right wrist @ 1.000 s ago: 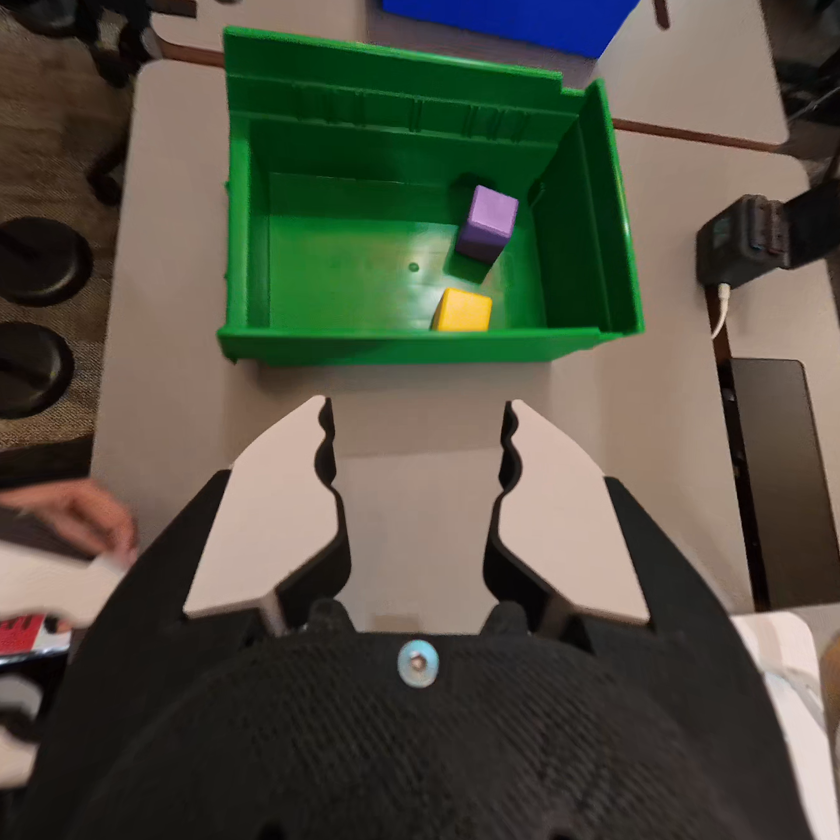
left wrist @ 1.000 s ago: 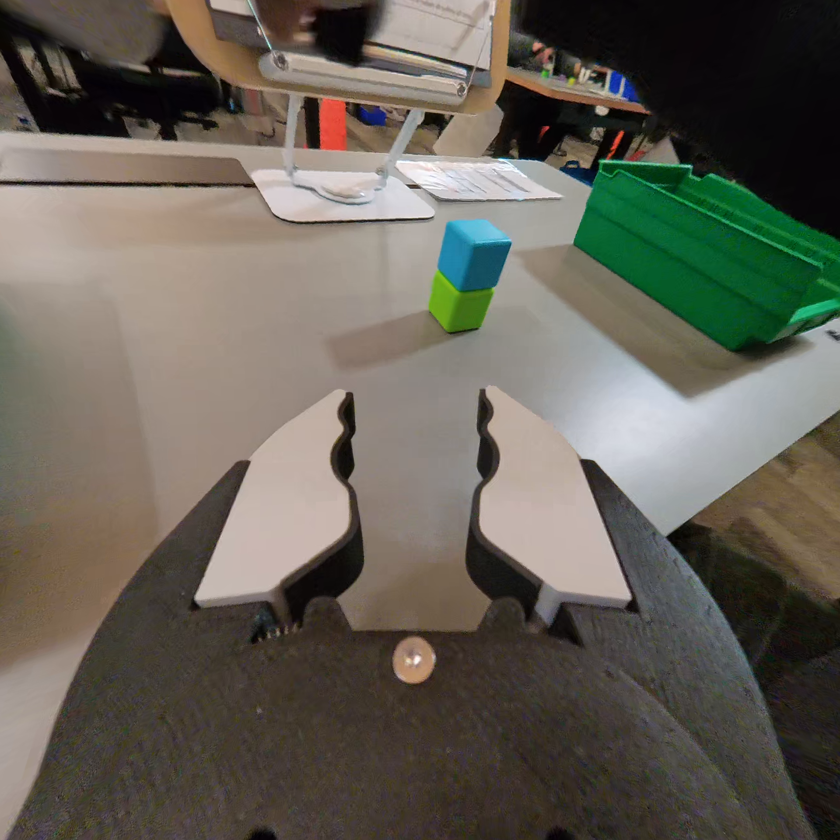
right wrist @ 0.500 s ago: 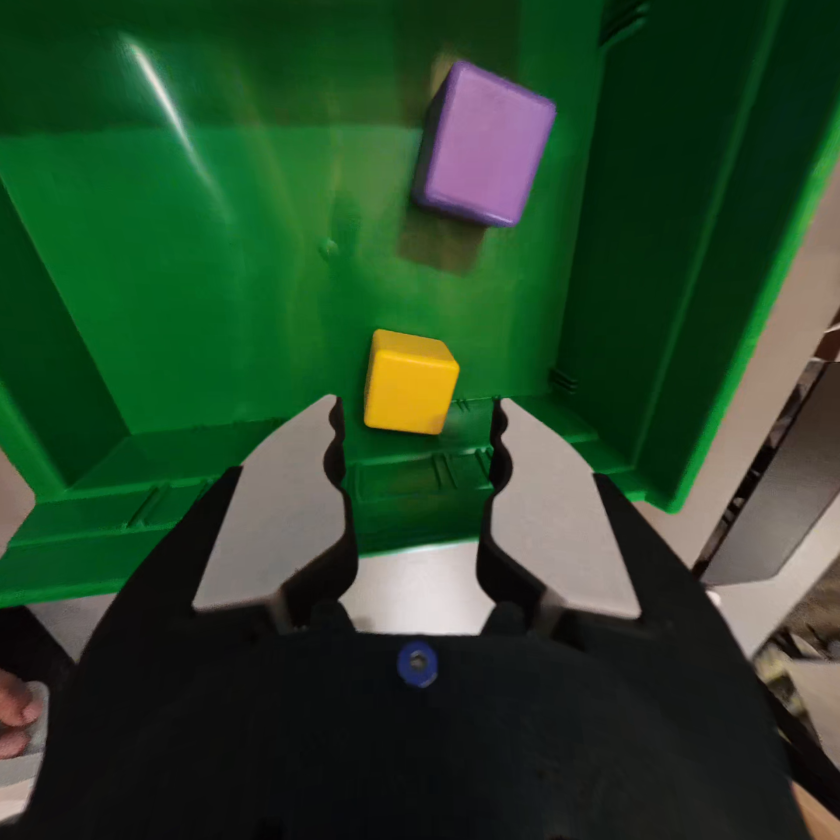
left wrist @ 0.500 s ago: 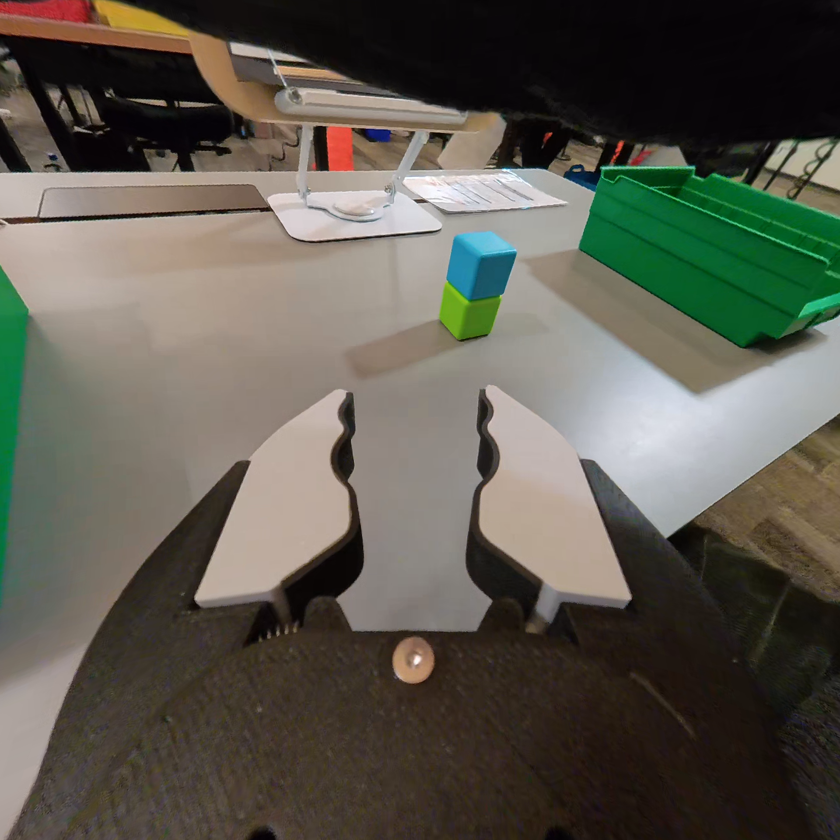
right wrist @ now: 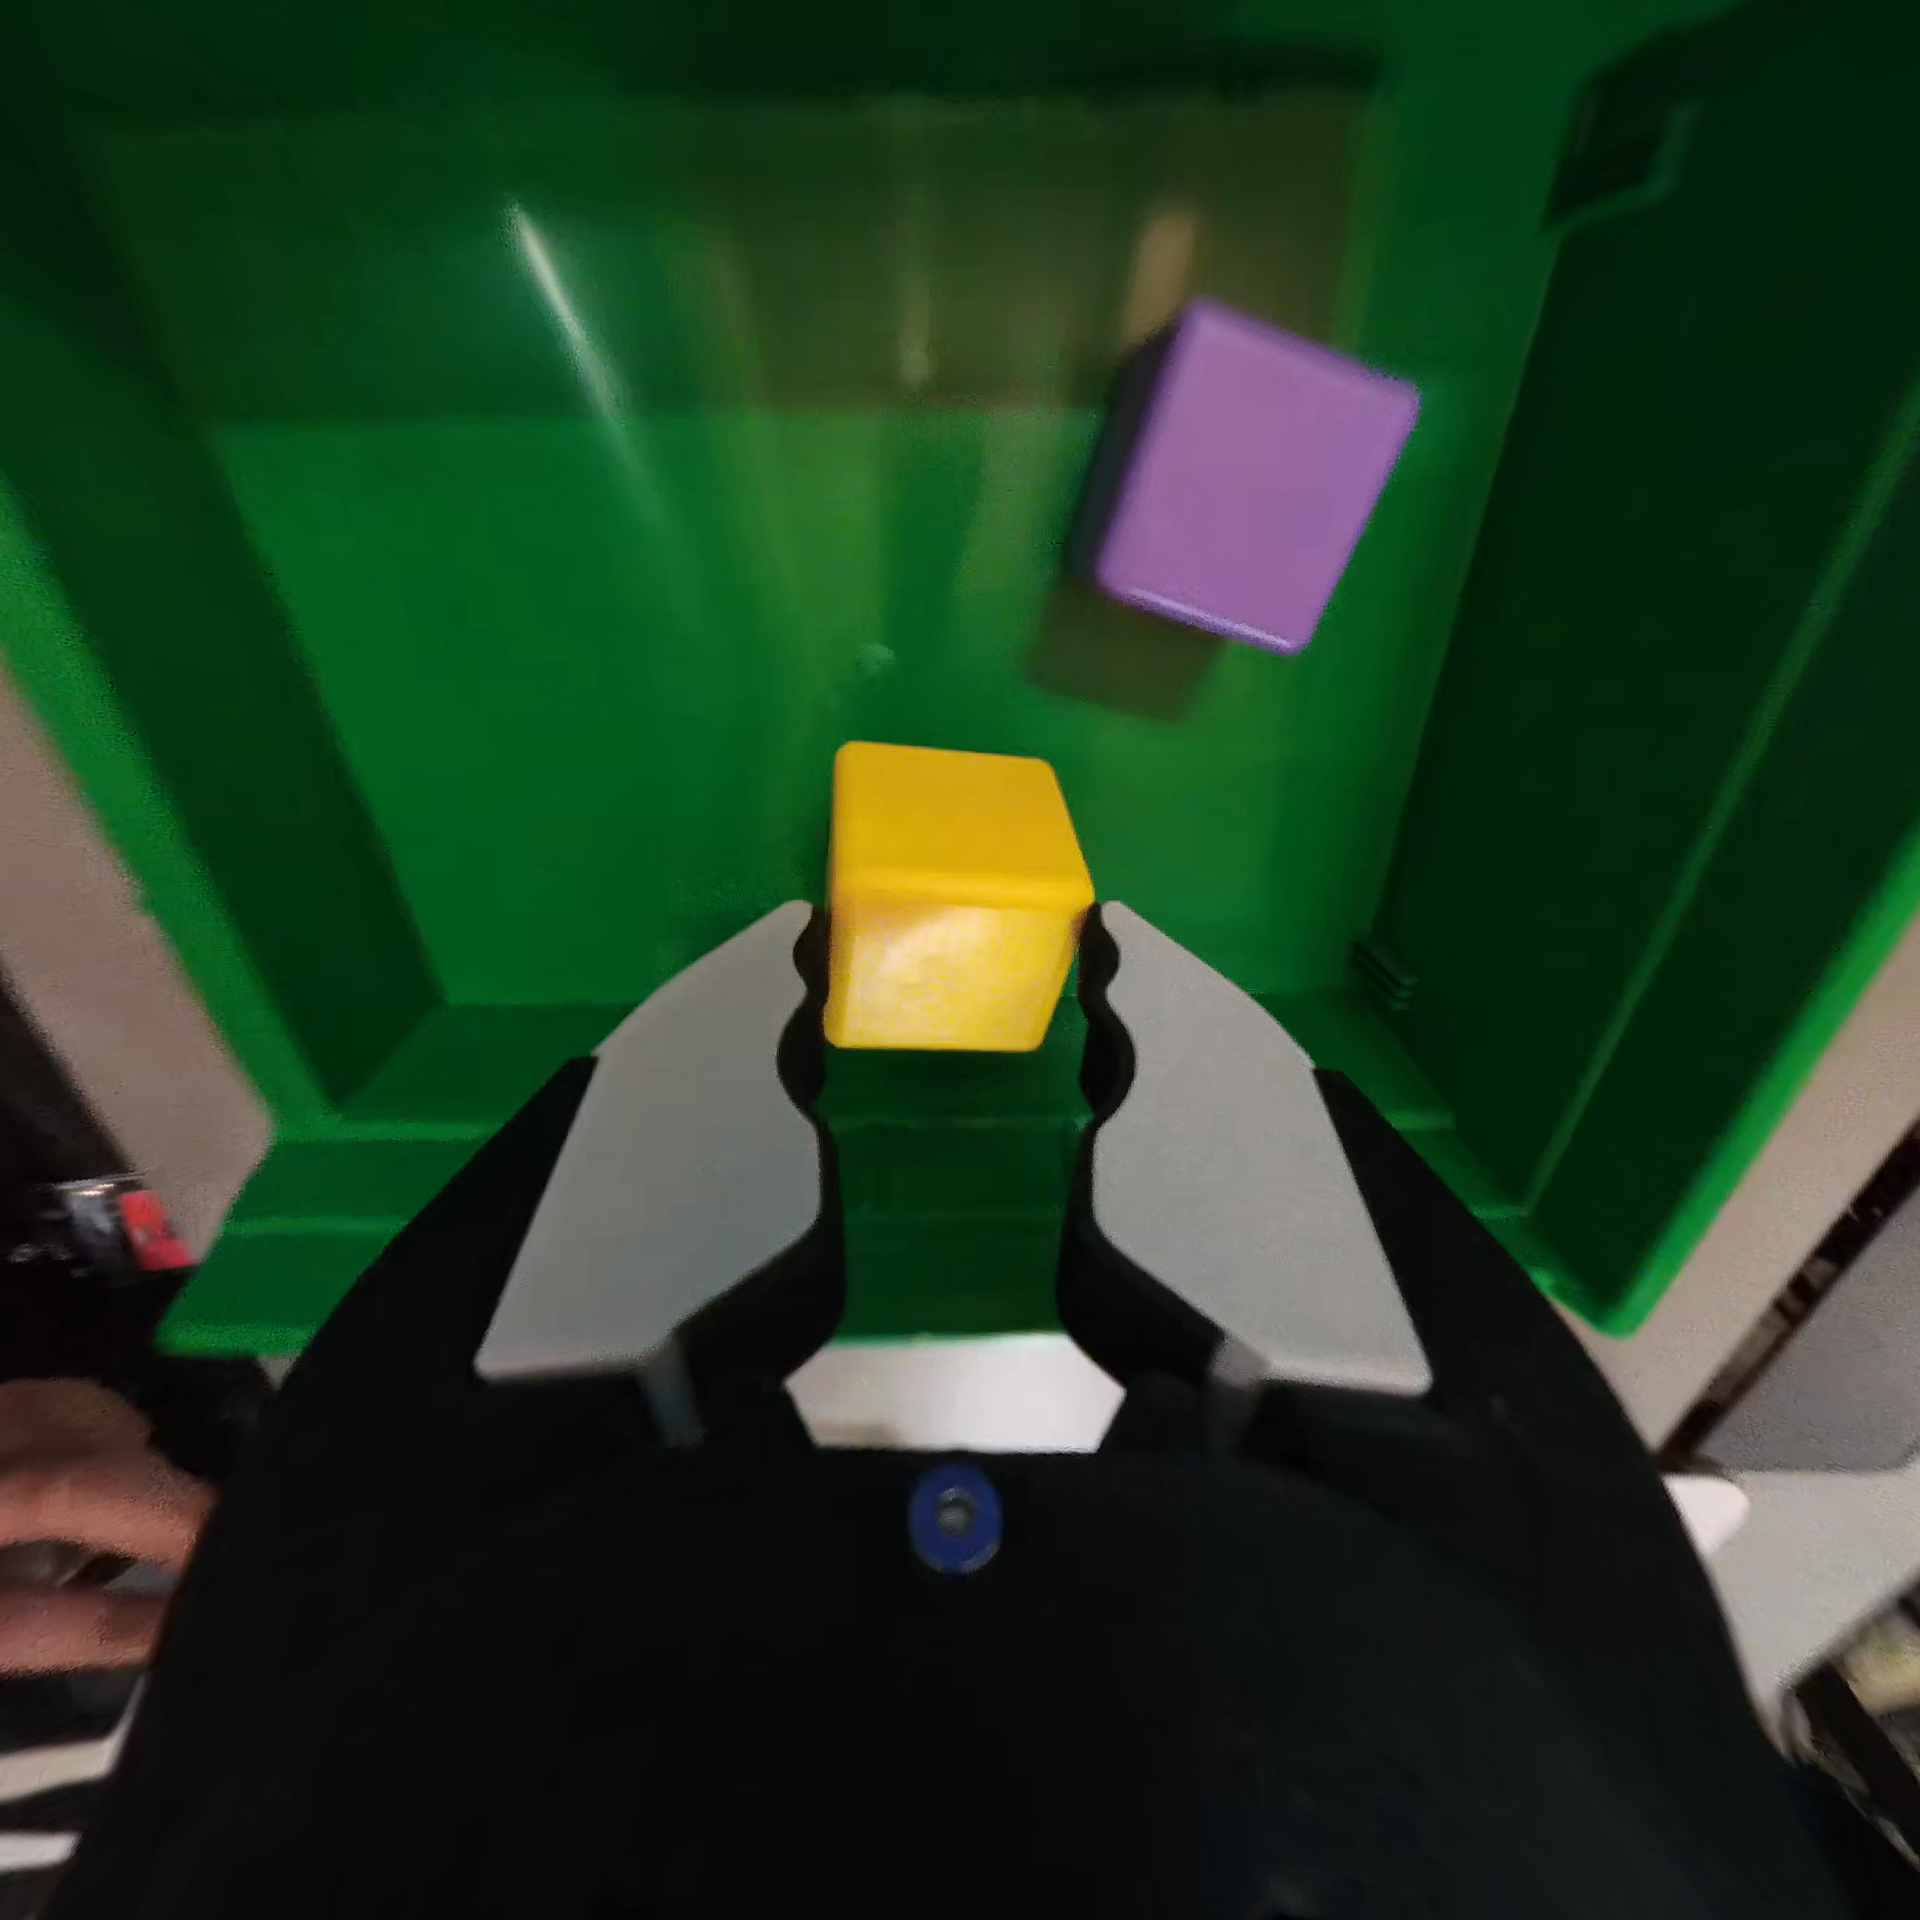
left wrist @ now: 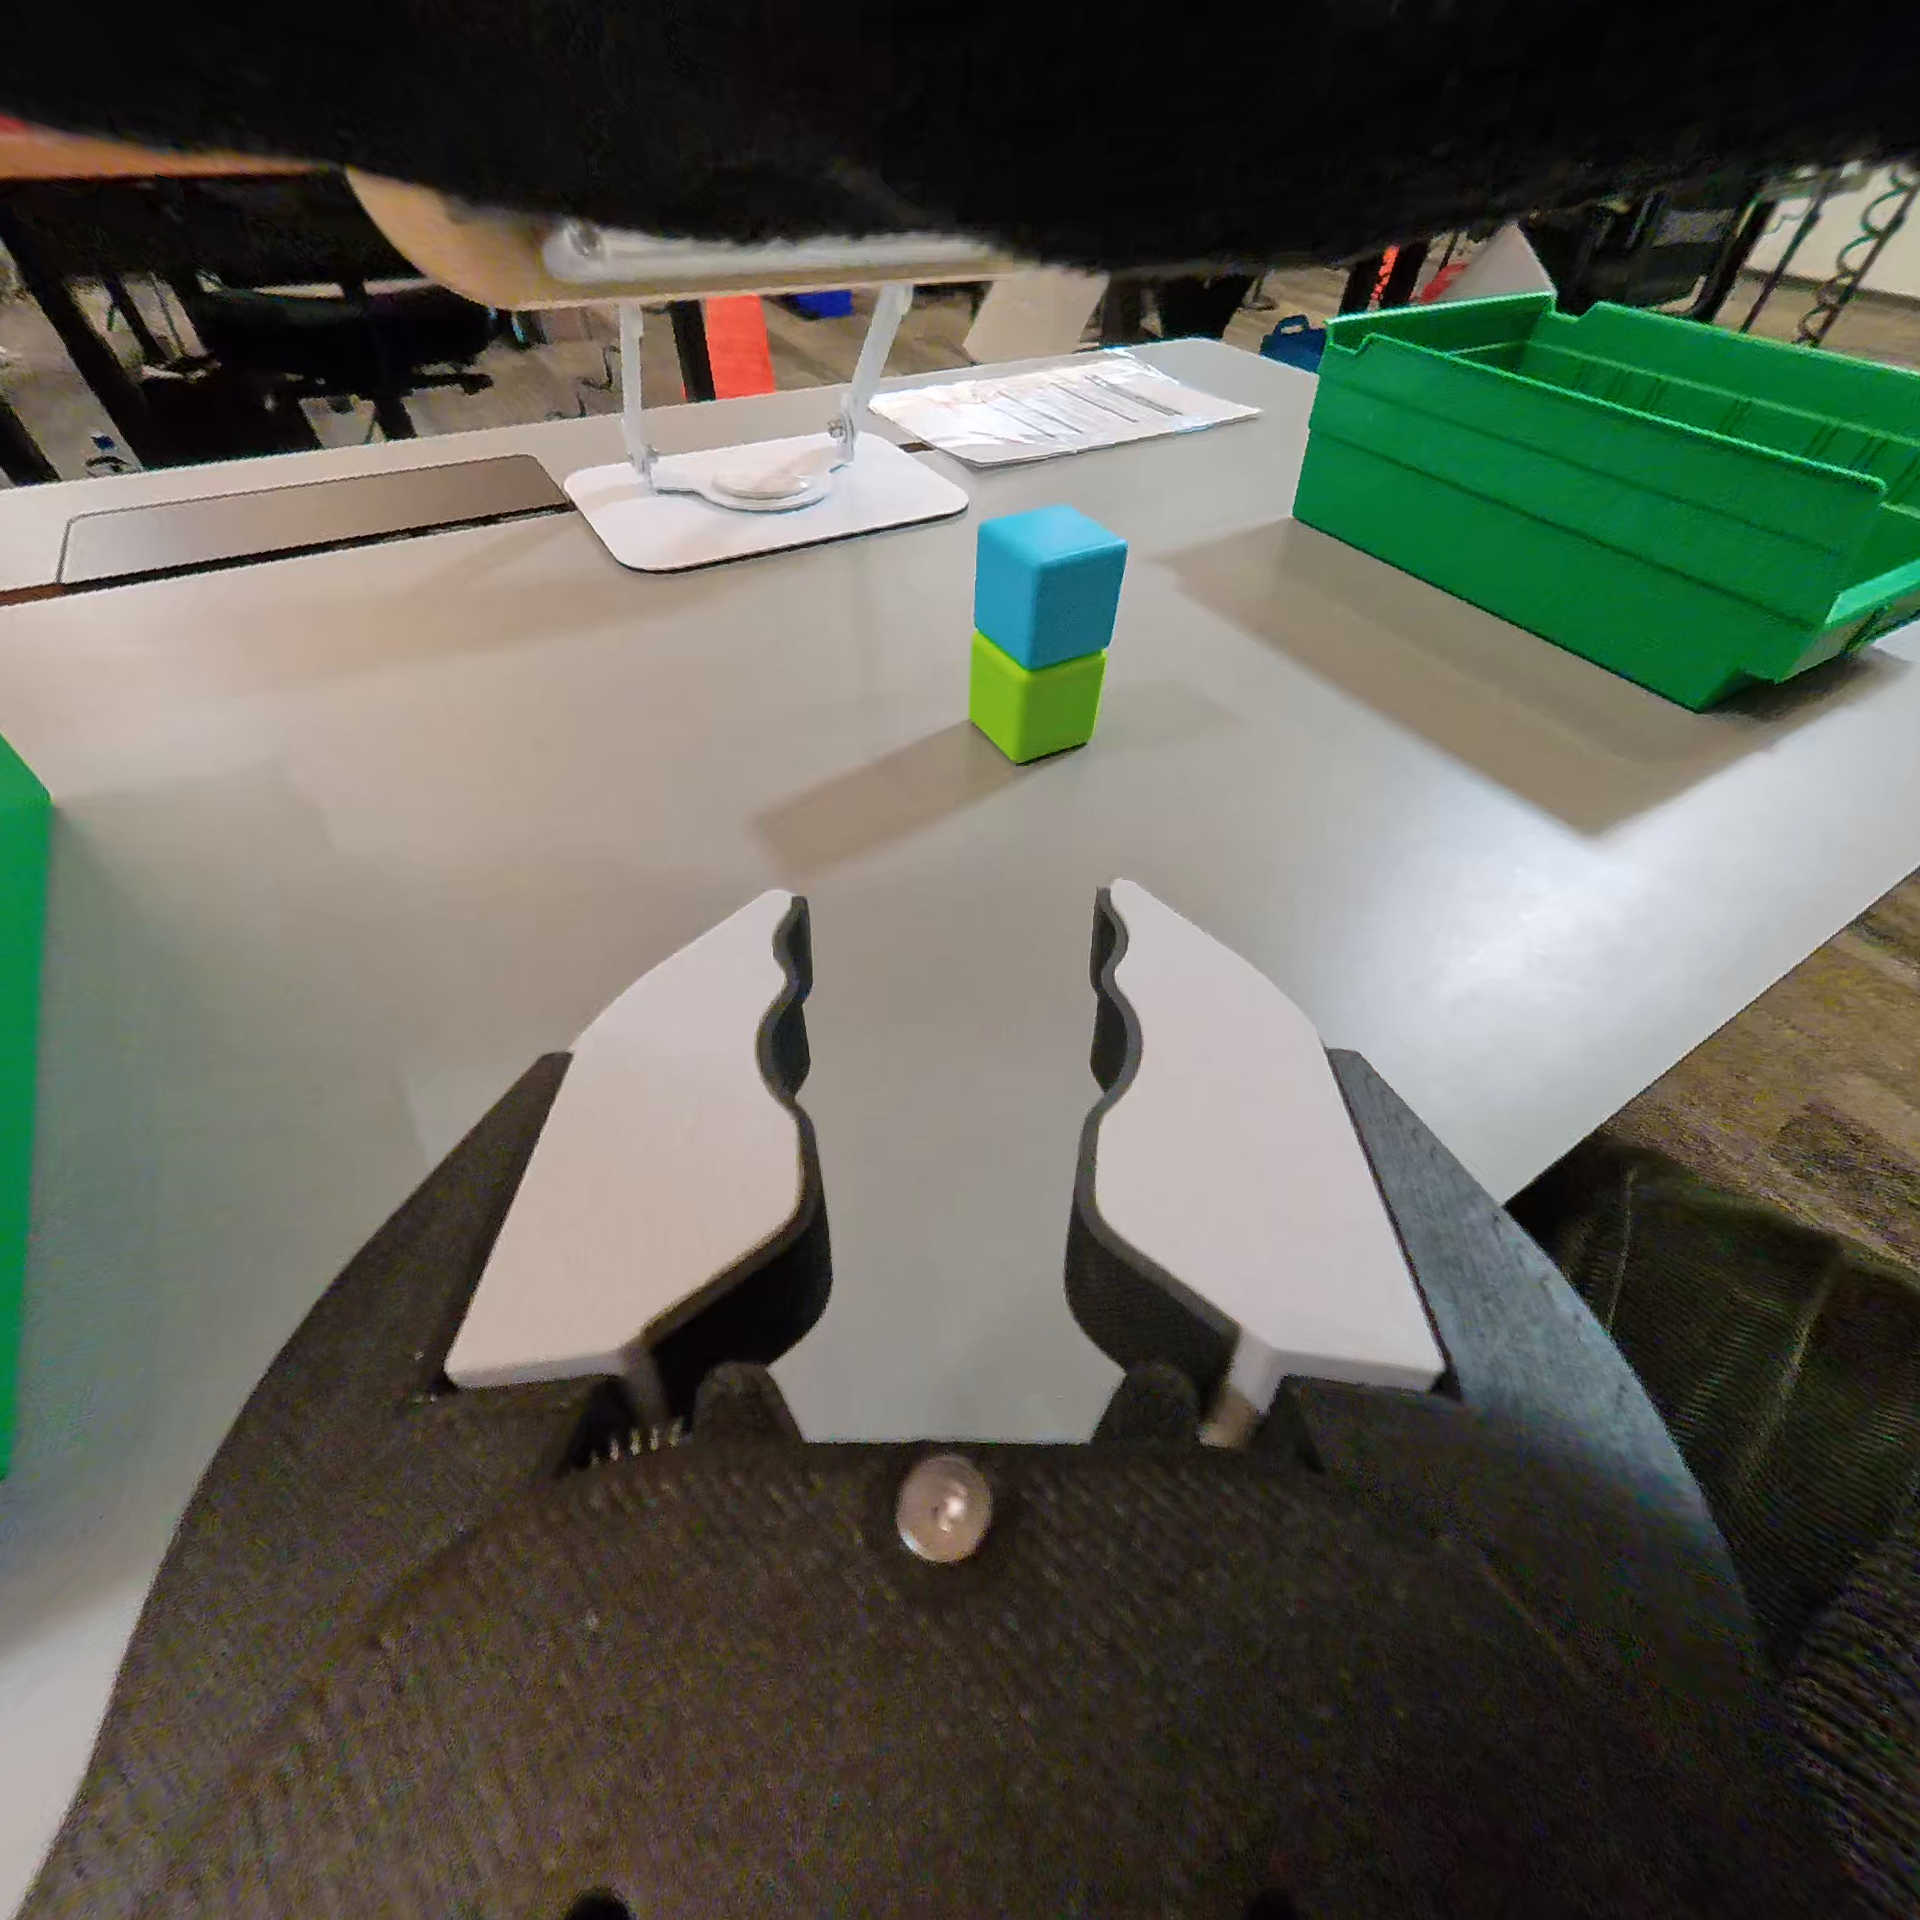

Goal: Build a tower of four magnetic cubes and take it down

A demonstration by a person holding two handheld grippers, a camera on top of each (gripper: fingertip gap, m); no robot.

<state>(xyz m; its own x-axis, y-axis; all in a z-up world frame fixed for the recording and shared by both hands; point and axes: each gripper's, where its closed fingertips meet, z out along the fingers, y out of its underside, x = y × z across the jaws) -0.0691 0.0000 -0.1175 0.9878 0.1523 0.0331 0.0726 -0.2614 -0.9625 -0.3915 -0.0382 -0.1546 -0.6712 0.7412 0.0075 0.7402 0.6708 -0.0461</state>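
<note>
A blue cube (left wrist: 1049, 587) sits on a lime-green cube (left wrist: 1034, 701) as a two-cube stack on the grey table (left wrist: 416, 831). My left gripper (left wrist: 948, 914) is open and empty, low over the table, short of the stack. In the right wrist view my right gripper (right wrist: 945, 935) is inside the green bin (right wrist: 520, 623), its fingertips closed against both sides of a yellow cube (right wrist: 945, 831). A purple cube (right wrist: 1247, 478) lies farther back on the right of the bin floor. The same bin shows in the left wrist view (left wrist: 1558, 540), right of the stack.
A white stand base (left wrist: 769, 499) and a plastic-covered sheet (left wrist: 1060, 405) lie behind the stack. Another green object (left wrist: 16, 1039) is at the left edge. The table's front edge (left wrist: 1558, 1091) runs on the right. A person's hand (right wrist: 62, 1538) shows at lower left.
My right gripper dropped into the bin, moved forward around the yellow cube and narrowed its jaws onto it. The left gripper barely moved; the stack stands as before.
</note>
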